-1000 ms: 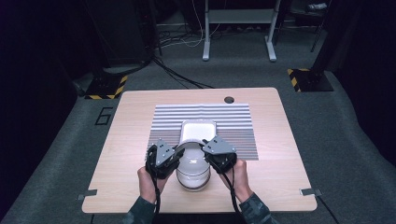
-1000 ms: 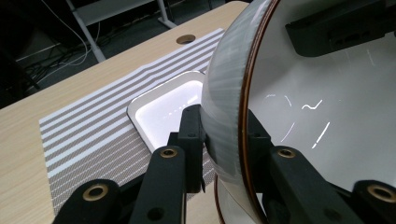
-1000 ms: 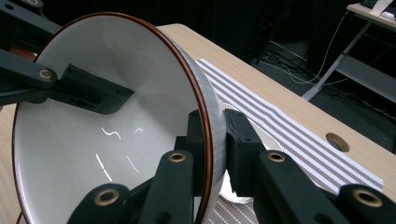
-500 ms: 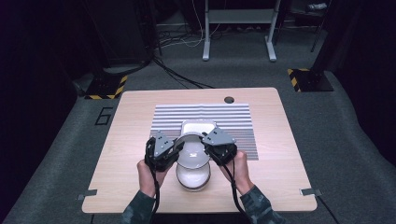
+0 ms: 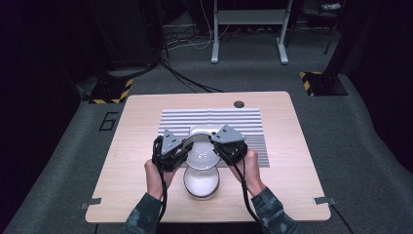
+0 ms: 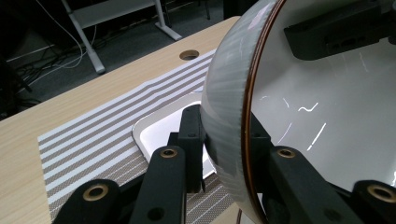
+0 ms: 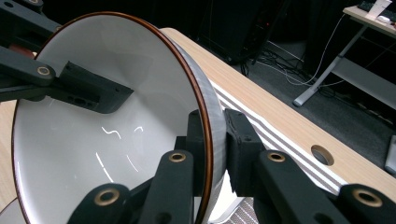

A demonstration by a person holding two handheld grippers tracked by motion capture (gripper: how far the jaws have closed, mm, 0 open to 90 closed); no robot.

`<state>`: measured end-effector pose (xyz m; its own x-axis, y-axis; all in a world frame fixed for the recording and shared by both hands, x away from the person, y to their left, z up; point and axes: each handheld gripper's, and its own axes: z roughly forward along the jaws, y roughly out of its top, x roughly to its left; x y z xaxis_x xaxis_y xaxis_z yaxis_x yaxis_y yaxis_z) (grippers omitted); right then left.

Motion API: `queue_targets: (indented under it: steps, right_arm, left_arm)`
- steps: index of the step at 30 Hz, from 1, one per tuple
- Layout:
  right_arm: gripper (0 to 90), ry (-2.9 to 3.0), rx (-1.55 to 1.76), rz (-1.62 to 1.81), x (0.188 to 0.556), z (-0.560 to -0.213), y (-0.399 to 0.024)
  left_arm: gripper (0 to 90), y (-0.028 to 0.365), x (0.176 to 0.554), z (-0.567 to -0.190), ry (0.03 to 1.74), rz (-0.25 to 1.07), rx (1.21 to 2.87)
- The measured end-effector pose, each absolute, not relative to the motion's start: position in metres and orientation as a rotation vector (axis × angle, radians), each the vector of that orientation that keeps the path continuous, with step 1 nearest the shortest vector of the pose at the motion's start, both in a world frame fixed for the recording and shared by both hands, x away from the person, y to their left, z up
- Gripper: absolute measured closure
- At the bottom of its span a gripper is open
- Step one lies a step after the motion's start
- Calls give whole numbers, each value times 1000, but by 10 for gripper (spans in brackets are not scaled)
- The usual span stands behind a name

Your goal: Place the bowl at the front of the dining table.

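Bowl (image 5: 201, 152), white with brown rim, pinched by jaws of both grippers (image 5: 171, 148) (image 5: 229, 142).

The left gripper (image 6: 224, 154) clamps the wall of a white bowl (image 6: 327, 107), one black jaw outside its ribbed grey side, the other inside past the brown rim. The bowl is tipped up on edge, its glossy inside facing right. The other gripper (image 6: 334, 30) reaches into the bowl at the far rim. Below lie a striped mat (image 6: 88, 144) and a white tray (image 6: 161, 128) on the wooden desk (image 6: 70, 102), which has a round hole (image 6: 189, 55).
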<state>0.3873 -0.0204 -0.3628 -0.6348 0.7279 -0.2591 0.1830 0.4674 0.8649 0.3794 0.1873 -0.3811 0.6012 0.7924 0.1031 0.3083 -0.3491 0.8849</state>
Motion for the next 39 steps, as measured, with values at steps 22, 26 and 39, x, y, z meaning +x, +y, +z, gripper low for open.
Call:
queue_targets:
  steps: [22,26,39]
  right_arm:
    - [815,2108,820,1108,419,-365,-22]
    - [817,2113,830,1102,426,-367,-23]
    - [817,2106,887,1113,450,-372,-27]
  left_arm:
    - [763,185,415,-383,896,629,1930]
    - [762,182,422,-384,900,626,1936]
    - [771,178,449,-385,898,619,1965]
